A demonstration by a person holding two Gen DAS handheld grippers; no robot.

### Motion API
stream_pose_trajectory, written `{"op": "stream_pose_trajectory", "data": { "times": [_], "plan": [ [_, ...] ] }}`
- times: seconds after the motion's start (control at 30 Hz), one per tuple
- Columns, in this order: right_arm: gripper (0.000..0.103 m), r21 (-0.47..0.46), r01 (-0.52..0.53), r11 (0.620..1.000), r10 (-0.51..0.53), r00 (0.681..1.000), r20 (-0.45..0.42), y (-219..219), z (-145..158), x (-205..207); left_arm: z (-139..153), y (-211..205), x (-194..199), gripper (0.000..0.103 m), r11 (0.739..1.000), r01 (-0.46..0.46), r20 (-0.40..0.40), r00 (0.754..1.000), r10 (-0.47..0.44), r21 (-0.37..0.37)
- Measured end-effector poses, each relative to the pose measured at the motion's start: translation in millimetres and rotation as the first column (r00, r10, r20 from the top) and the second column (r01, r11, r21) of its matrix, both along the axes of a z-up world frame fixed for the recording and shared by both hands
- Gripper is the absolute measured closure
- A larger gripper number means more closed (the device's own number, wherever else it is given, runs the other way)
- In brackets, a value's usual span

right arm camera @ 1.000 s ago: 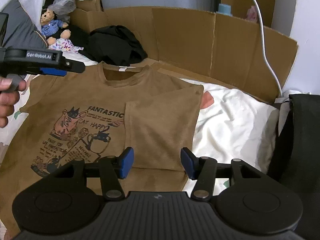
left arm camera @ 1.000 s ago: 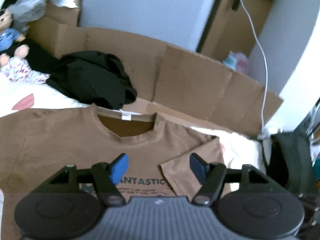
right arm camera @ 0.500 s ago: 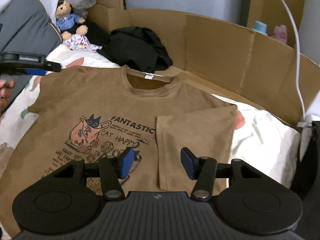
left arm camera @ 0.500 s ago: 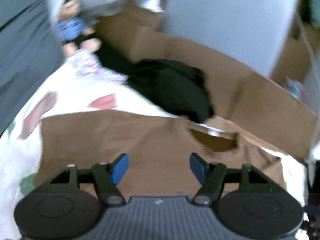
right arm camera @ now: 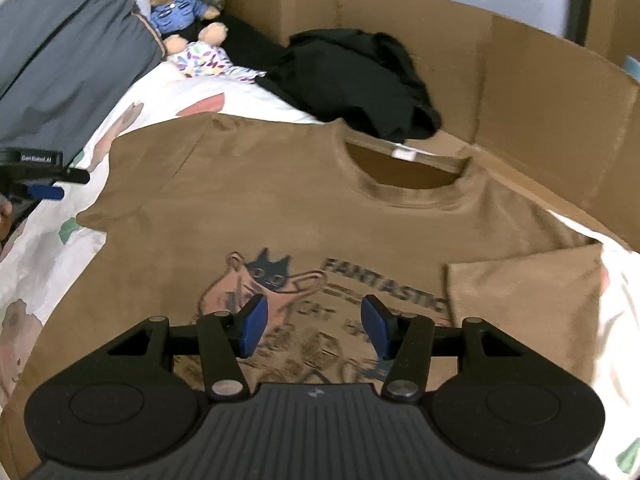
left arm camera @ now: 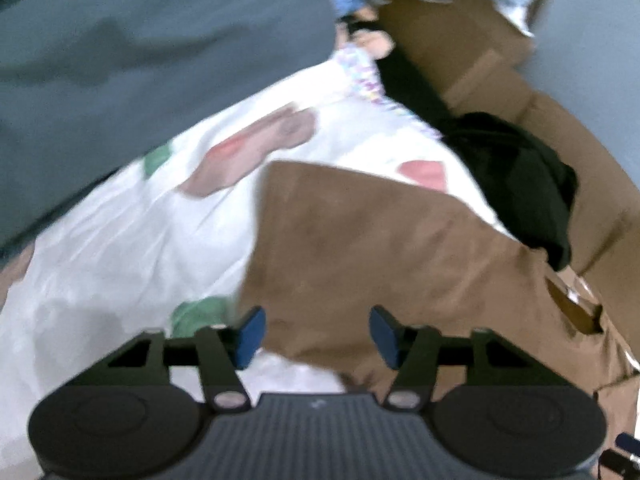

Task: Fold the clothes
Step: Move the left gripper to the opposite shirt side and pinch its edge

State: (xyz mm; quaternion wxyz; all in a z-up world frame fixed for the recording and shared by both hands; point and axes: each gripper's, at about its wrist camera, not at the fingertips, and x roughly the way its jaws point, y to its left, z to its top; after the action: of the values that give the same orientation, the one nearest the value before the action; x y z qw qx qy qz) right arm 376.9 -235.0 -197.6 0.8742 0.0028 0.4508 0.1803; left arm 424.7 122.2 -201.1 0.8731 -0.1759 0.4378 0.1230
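left view is blurred; left gripper (left arm camera: 312,334) fingers closing over the shirt (right arm camera: 280,208) sleeve, ungripped; right gripper (right arm camera: 310,326) half open, empty, above the bed (right arm camera: 36,264).

The bed (right arm camera: 132,92) is covered by a white sheet printed with pink and green shapes, and a brown T-shirt (right arm camera: 280,208) lies spread flat on it, print side up, with one sleeve folded in over the chest. Beyond the collar sits a crumpled black garment (right arm camera: 352,80), touching the shirt's upper edge. In the far corner a teddy bear (right arm camera: 180,4) in blue rests beside a small patterned cloth (right arm camera: 212,60).
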Motion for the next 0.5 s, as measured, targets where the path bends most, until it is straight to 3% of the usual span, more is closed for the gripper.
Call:
{"op": "stream_pose_trajectory", "data": {
  "times": [0.1,0.33,0.5],
  "plan": [
    [0.046,0.002,-0.016,1.0,0.016,1.0,-0.008,12.3,-5.5,2.2,-5.5,13.6,-6.5,0.055,0.999,-0.022,-0.009,1.0,0.022,-0.04],
    [0.046,0.03,-0.066,0.997,0.067,0.997,-0.036,36.3,-18.4,3.3,-18.2,31.4,-18.0,0.056,0.995,-0.078,-0.016,0.997,0.077,-0.058],
    [0.046,0.042,-0.087,0.995,0.089,0.995,-0.047,47.7,-24.4,2.3,-34.0,45.9,-22.8,0.074,0.978,-0.159,-0.031,0.987,0.156,-0.132]
  ]
}}
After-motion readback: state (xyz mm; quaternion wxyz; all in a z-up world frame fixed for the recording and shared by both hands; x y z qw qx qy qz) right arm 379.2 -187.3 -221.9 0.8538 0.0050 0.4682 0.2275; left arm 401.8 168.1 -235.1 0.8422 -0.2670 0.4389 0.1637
